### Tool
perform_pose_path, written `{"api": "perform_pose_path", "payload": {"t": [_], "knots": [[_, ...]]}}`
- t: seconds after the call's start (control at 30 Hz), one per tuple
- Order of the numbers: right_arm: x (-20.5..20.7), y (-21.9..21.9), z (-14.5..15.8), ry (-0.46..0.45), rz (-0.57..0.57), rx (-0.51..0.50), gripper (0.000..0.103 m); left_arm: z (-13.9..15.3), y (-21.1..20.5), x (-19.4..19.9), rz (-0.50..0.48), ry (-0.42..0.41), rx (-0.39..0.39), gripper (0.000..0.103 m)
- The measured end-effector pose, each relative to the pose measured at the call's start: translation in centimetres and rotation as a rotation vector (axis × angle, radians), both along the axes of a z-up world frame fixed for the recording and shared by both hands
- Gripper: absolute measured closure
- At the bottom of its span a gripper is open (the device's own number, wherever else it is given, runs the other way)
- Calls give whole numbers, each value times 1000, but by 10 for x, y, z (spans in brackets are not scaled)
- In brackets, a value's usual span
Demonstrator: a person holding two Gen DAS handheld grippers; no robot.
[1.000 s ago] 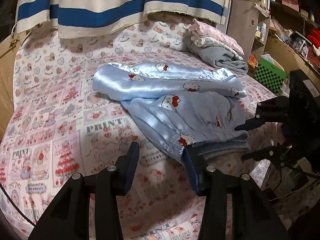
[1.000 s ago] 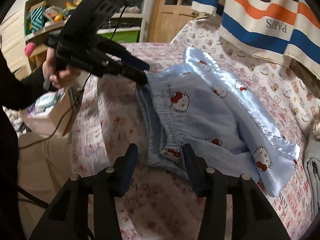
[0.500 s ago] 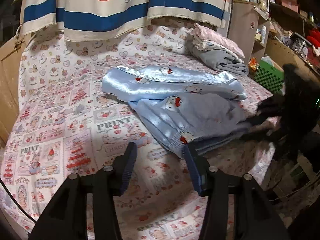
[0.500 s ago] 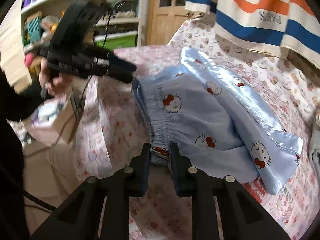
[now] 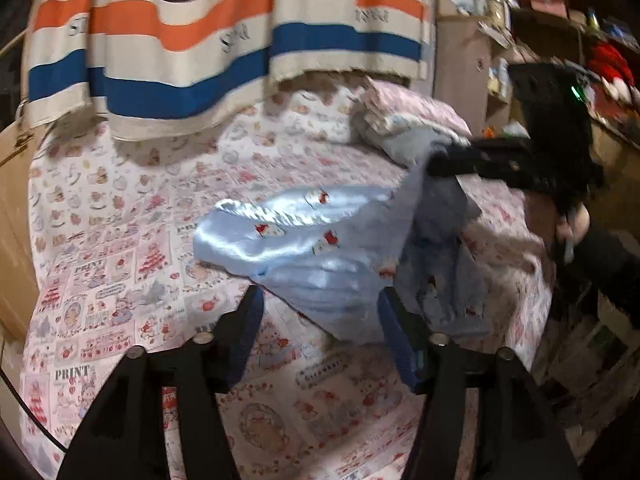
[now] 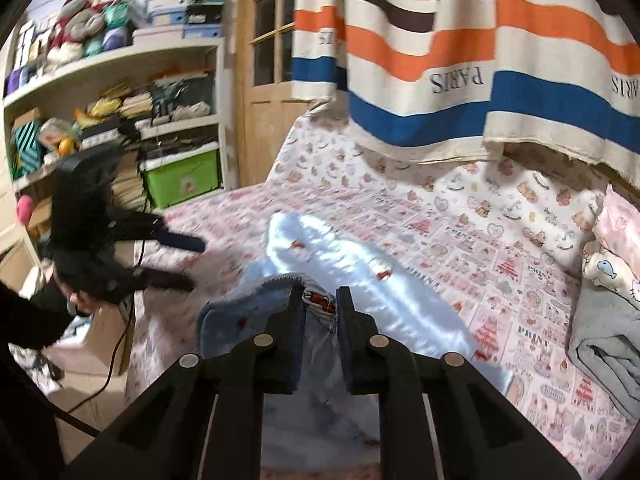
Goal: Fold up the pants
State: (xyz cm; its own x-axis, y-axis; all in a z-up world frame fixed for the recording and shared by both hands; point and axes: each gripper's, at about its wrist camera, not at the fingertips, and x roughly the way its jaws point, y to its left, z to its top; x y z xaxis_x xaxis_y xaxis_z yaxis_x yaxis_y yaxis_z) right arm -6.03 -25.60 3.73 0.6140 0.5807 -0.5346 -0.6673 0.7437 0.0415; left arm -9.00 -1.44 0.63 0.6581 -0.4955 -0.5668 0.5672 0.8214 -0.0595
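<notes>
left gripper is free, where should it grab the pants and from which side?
Likely the elastic waistband hanging low on the blue pants, at the corner opposite the one the closing right gripper pinches. Bring the opening left gripper, nothing between its fingers, from the bed's near edge: the gathered band dangles there, thick enough to pinch.

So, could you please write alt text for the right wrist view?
The right gripper pinches the waistband of light blue satin pants, lifting them off a bed with a pink printed sheet. The left gripper hovers open to the left, before cluttered shelves.
</notes>
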Motion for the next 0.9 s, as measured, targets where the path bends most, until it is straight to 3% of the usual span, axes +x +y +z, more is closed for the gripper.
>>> {"api": "perform_pose_path", "payload": {"t": [0.1,0.23,0.33,0.47,0.63,0.67,0.8,0.9], "knots": [[-3,-3,-4,29,40,27,88,-9,3,3,-14,61,-20,43],[-32,7,-18,-8,97,-32,88,-17,0,-2,-50,137,-96,43],[-45,11,-30,18,118,-51,88,-18,-14,-12,-62,104,-59,43],[-51,7,-41,67,124,-24,88,-31,-28,-10,11,109,77,43],[-62,8,-59,73,150,-48,88,-36,-27,-4,60,130,16,49],[-64,10,-61,64,157,-63,88,-37,-28,-5,63,130,13,51],[-77,22,-73,33,210,-179,85,-41,-35,-6,64,127,39,79],[-86,24,-80,20,242,-241,83,-39,-32,-8,71,118,26,84]]}}
